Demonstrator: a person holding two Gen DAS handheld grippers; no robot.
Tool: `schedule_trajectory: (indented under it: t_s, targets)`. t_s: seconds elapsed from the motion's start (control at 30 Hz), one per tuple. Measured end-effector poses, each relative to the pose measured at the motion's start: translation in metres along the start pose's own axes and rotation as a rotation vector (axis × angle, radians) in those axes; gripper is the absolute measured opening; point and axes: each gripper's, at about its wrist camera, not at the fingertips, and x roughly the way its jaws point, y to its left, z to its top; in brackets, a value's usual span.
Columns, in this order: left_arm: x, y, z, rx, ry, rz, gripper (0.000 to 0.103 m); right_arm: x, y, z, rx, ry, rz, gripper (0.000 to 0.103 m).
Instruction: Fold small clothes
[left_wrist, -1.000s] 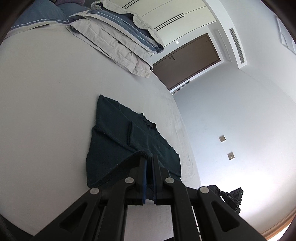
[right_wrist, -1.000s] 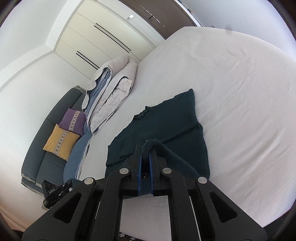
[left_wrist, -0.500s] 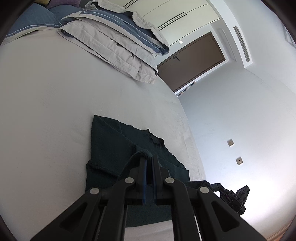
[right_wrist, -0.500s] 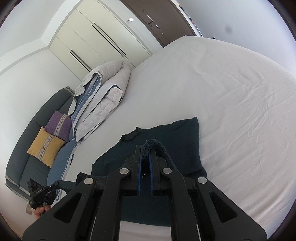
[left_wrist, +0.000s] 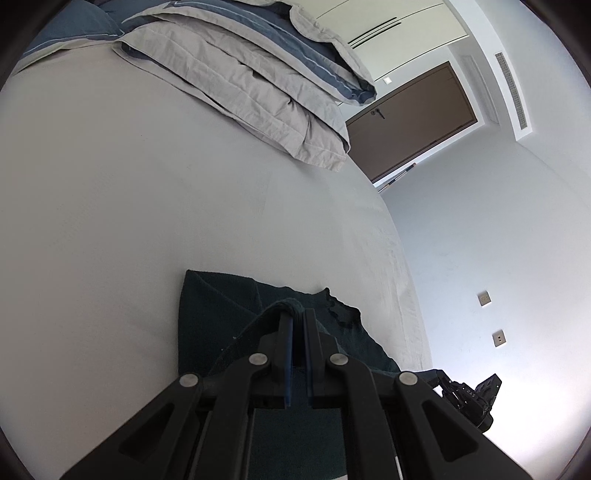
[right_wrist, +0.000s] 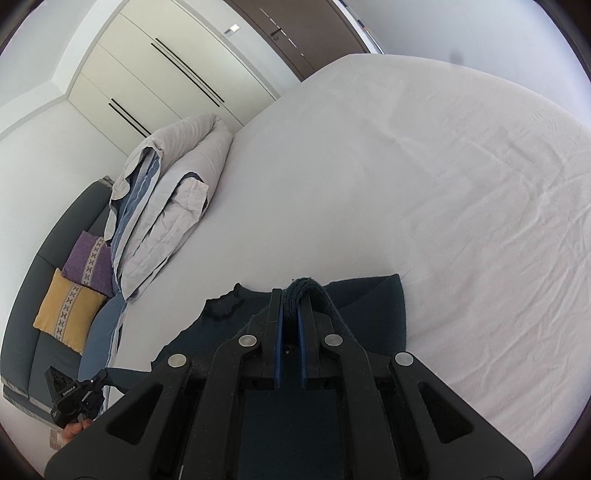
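Note:
A dark teal knitted garment (left_wrist: 210, 306) lies on the white bed sheet (left_wrist: 147, 192). My left gripper (left_wrist: 295, 317) is shut on a fold of its hem and holds it over the upper part of the garment. My right gripper (right_wrist: 290, 299) is shut on the other hem corner of the same garment (right_wrist: 373, 302), also carried over the top part near the neckline (right_wrist: 225, 306). The right gripper also shows in the left wrist view (left_wrist: 469, 398), and the left gripper in the right wrist view (right_wrist: 70, 398).
A folded grey and blue duvet (left_wrist: 258, 70) lies at the head of the bed, also in the right wrist view (right_wrist: 166, 199). A sofa with a yellow cushion (right_wrist: 68, 310) and a purple cushion (right_wrist: 88, 262) stands beside the bed. A brown door (left_wrist: 413, 122) and wardrobes (right_wrist: 155, 66) are behind.
Both grippers have carried the garment's hem forward toward the neckline, folding the lower half over the upper half. Less of the garment shows ahead of the fingers now.

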Motion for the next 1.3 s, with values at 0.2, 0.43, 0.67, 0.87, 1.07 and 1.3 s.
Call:
schedule_trajectory:
  t_s: [0.2,0.43,0.67,0.87,1.07,1.3]
  targets:
    - [0.043,0.008,0.021,-0.002,0.019,0.050,0.005,0.063,-0.012,0.019,0.034,0.032,-0.047,0.006]
    - [0.083,0.028,0.026,-0.011,0.069,0.140,0.006,0.124,-0.034,0.025,0.094,0.066,-0.096,0.013]
    - [0.079,0.024,0.023,0.022,0.054,0.153,0.047,0.124,-0.036,0.022,0.069,-0.005,-0.126,0.053]
    - [0.058,0.011,0.020,0.046,0.025,0.140,0.051,0.098,-0.021,0.012,0.027,-0.018,-0.135,0.053]
    - [0.028,0.004,-0.019,0.131,0.012,0.164,0.054,0.063,0.011,-0.023,-0.135,-0.004,-0.176,0.053]
    - [-0.005,0.018,-0.075,0.155,0.015,0.200,0.056,0.028,0.015,-0.081,-0.224,0.018,-0.232,0.052]
